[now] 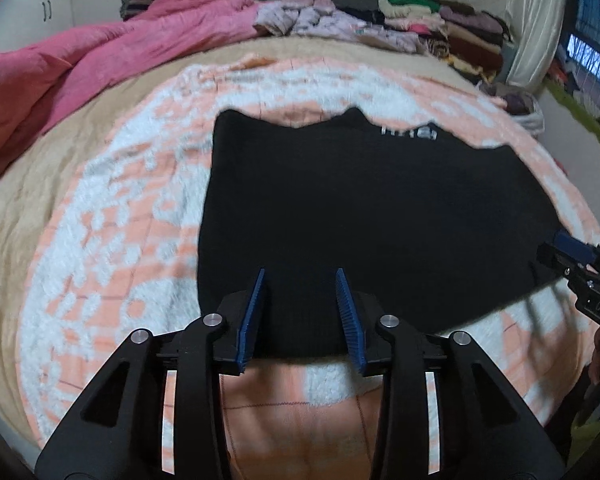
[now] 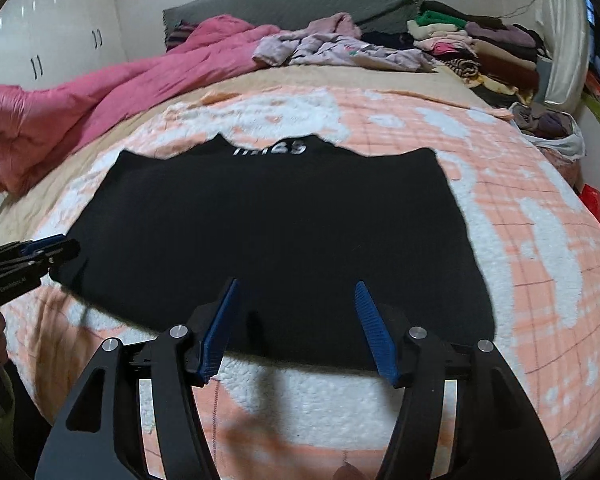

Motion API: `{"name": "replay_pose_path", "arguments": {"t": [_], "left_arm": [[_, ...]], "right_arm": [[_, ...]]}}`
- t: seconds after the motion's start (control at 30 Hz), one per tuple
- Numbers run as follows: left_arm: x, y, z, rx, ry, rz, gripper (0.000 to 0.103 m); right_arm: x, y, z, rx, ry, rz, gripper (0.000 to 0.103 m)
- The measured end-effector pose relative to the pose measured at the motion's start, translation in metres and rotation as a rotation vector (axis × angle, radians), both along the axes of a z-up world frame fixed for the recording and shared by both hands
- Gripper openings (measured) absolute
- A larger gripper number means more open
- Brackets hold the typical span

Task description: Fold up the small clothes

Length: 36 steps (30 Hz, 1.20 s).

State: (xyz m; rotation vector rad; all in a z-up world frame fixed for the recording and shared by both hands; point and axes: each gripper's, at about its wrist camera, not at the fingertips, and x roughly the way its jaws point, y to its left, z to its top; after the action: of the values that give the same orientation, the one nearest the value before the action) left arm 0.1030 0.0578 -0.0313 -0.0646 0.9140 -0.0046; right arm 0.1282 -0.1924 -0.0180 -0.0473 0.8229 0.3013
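A crumpled pink duvet [image 1: 100, 60] lies left of stacked folded laundry [image 1: 452, 28] on the bed.

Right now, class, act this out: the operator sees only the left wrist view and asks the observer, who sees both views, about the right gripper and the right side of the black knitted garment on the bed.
Operator: Are the right gripper's fingers open?
Observer: Yes. The right gripper is open, its blue ribbed fingers apart above the near hem of the black knitted garment, pinching nothing.
Operator: Does the garment's near right corner lie flat?
Observer: It appears flat on the peach-and-white fluffy blanket.
Operator: Anything past the bed's right edge?
Observer: A red object, partly hidden beside the bed.
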Motion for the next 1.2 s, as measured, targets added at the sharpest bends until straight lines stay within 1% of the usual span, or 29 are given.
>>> {"name": "replay_pose_path", "arguments": {"t": [0.13, 0.23, 0.37, 0.57, 0.6, 0.63, 0.67, 0.7, 0.83, 0.93, 0.97, 1.03, 1.13, 1.2], "left_arm": [[-0.002, 0.000, -0.011, 0.016, 0.015, -0.006, 0.028], [-0.002, 0.000, -0.012, 0.014, 0.016, -0.007, 0.028], [-0.003, 0.001, -0.012, 0.009, 0.016, -0.006, 0.028], [-0.004, 0.001, -0.011, -0.001, 0.015, -0.002, 0.029], [-0.004, 0.001, -0.010, -0.004, 0.014, -0.001, 0.029], [-0.005, 0.002, -0.009, -0.008, 0.012, 0.000, 0.030], [-0.006, 0.002, -0.008, -0.011, 0.012, -0.002, 0.032], [-0.006, 0.001, -0.007, -0.013, 0.011, -0.003, 0.032], [-0.008, 0.001, -0.005, -0.015, 0.009, -0.002, 0.034], [-0.010, 0.000, -0.004, -0.015, 0.008, -0.001, 0.035], [-0.010, 0.000, -0.004, -0.020, 0.009, -0.002, 0.038], [-0.012, -0.001, -0.002, -0.024, 0.007, -0.005, 0.041], [-0.015, -0.003, 0.000, -0.021, 0.004, -0.007, 0.042], [-0.016, -0.003, 0.001, -0.024, 0.003, -0.005, 0.046]], "right_arm": [[0.005, -0.001, -0.017, -0.031, 0.047, -0.017, 0.058], [0.012, -0.008, -0.031, -0.007, 0.092, -0.037, 0.059], [0.013, -0.011, -0.033, 0.010, 0.094, -0.030, 0.059], [0.012, -0.010, -0.031, 0.005, 0.100, -0.033, 0.059], [0.012, -0.010, -0.030, 0.005, 0.102, -0.032, 0.061], [0.011, -0.011, -0.030, 0.005, 0.106, -0.032, 0.066], [0.011, -0.011, -0.029, 0.005, 0.108, -0.035, 0.074], [0.010, -0.012, -0.028, 0.006, 0.106, -0.041, 0.076], [0.007, -0.014, -0.025, 0.007, 0.107, -0.050, 0.077], [0.006, -0.015, -0.024, 0.008, 0.107, -0.054, 0.084], [0.005, -0.015, -0.023, 0.009, 0.105, -0.058, 0.085], [0.003, -0.016, -0.022, 0.011, 0.103, -0.059, 0.085], [0.002, -0.018, -0.020, 0.012, 0.099, -0.063, 0.089], [0.001, -0.018, -0.019, 0.011, 0.098, -0.068, 0.092]]}}
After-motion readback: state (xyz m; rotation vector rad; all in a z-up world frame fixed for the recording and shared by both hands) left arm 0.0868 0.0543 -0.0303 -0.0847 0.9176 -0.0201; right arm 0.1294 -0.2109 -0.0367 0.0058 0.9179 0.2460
